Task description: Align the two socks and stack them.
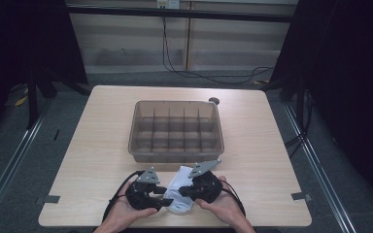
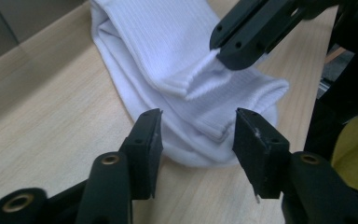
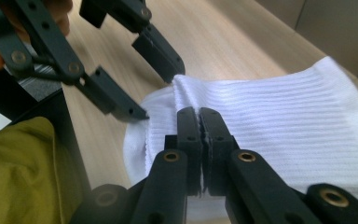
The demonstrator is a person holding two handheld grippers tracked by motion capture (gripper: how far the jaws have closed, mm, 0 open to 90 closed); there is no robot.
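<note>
A folded white sock (image 1: 180,190) lies on the wooden surface (image 1: 92,160) at the lower centre of the high view, between the two tools and just in front of the compartment box. In that view the left tool (image 1: 162,196) sits at the sock's left edge and the right tool (image 1: 183,190) at its right, each held in a hand that comes in from the bottom of the frame.

In the right gripper view the right tool (image 3: 199,122) is clenched: its two black jaws meet at the centre of the frame with a ribbed edge of the sock (image 3: 279,126) pinched between them. In the left gripper view, at the upper right, the same tool grips that raised cuff.

The left tool (image 2: 198,135) is released. In the left gripper view its jaws stand apart at the lower centre, with the folded end of the sock (image 2: 168,60) lying between and beyond them, and the pads do not press on the cloth.

The translucent brownish box (image 1: 176,130) stands in the middle of the surface, at the centre of the high view. Dividers split it into rows of small compartments, and nothing can be seen in them.
</note>
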